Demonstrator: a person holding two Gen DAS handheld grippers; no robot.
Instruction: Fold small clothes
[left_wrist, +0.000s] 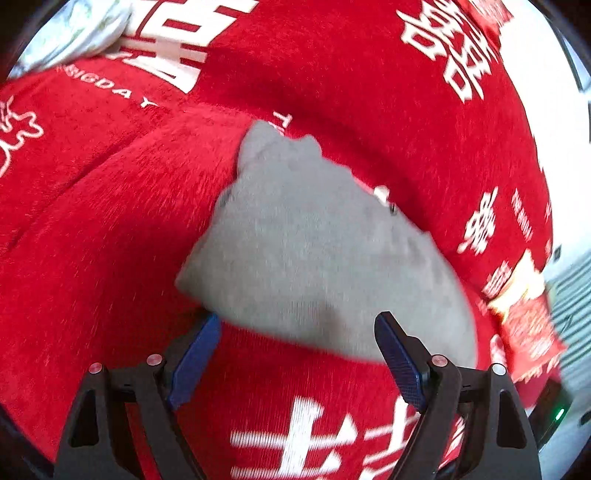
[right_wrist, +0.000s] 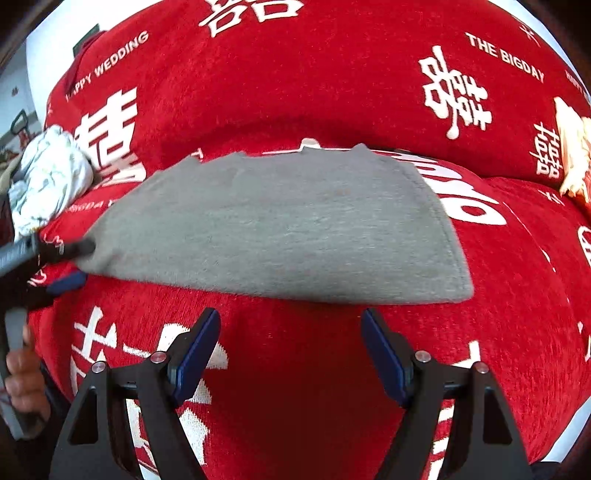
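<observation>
Grey knit garment (right_wrist: 273, 225) lies flat on a red sofa cover (right_wrist: 295, 369) printed with white characters; it looks already folded at least once, roughly trapezoidal, long axis running left–right in the right wrist view.

Right gripper (right_wrist: 291, 350): fingers wide apart, nothing between them. The garment's near hem sits just ahead of the fingertips, not touching.

Left gripper (left_wrist: 297, 354): fingers also spread, empty. In its own view the garment (left_wrist: 314, 251) runs diagonally, and its near lower edge lies between and just beyond the fingertips. From the right wrist view the left gripper's tips are at the garment's left corner; contact cannot be confirmed.

Judgement: the left hand is nearer to a grasp, at the left corner. The right faces the middle of the near hem and needs a short advance.

Crumpled pale cloth (right_wrist: 48, 177) lies well left, apart. Red snack packet (left_wrist: 528, 325) near right edge.
</observation>
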